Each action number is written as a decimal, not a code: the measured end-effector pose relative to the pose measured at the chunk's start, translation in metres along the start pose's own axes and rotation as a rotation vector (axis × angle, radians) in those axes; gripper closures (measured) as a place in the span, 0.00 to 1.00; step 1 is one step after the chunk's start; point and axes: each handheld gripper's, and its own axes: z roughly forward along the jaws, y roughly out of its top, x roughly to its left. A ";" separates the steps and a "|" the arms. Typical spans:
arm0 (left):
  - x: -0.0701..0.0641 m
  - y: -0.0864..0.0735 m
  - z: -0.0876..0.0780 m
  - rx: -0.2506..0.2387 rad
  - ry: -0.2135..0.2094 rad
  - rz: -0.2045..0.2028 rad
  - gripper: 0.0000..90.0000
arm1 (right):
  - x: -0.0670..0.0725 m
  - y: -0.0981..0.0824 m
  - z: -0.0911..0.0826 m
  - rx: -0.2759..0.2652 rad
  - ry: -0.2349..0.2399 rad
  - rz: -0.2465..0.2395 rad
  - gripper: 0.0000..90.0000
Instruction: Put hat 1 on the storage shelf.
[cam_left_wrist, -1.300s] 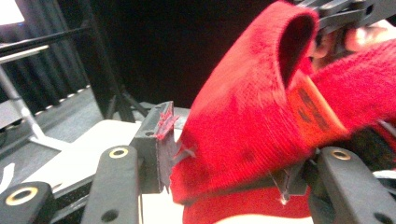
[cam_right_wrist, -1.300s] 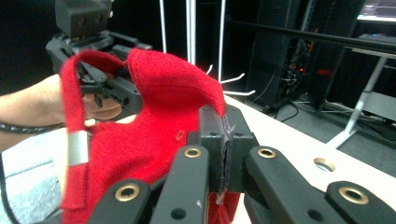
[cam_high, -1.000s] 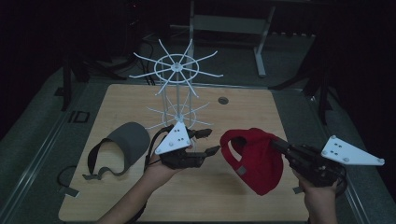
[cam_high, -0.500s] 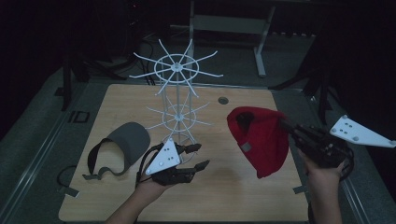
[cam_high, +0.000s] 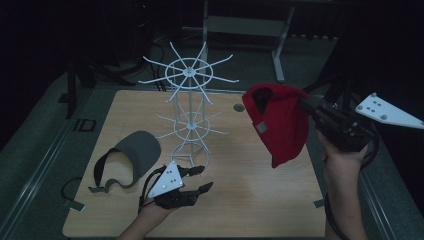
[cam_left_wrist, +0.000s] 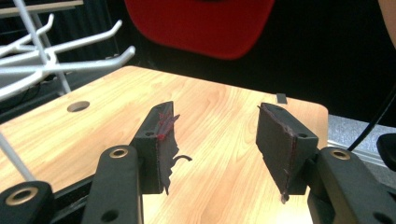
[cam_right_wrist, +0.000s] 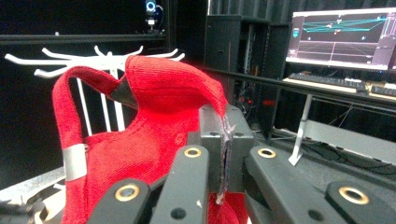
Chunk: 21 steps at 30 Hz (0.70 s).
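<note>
Hanging step: right gripper (cam_high: 311, 107) clamped on red cap (cam_high: 278, 125), at three o'clock of rack (cam_high: 189, 107). Left gripper (cam_high: 200, 181) half-open, empty. Next: hook cap strap over a prong.

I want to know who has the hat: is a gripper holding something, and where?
The right gripper pinches the red knitted fabric cap by its edge; the left gripper holds nothing.

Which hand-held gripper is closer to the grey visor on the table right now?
Left. The left hand-held gripper sits low over the table just right of the grey visor, jaws open and empty. The right hand-held gripper is raised at the far right edge, shut on the red cap.
</note>
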 end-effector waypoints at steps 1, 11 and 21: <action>0.000 -0.003 -0.001 -0.004 -0.003 -0.012 0.53 | 0.000 0.003 0.002 -0.004 -0.009 -0.002 0.99; 0.006 -0.029 -0.006 0.016 0.033 -0.057 0.53 | -0.006 0.026 0.021 -0.031 -0.038 0.006 0.99; 0.007 -0.042 -0.007 0.021 0.045 -0.082 0.53 | -0.001 0.025 0.049 0.017 -0.039 -0.008 0.99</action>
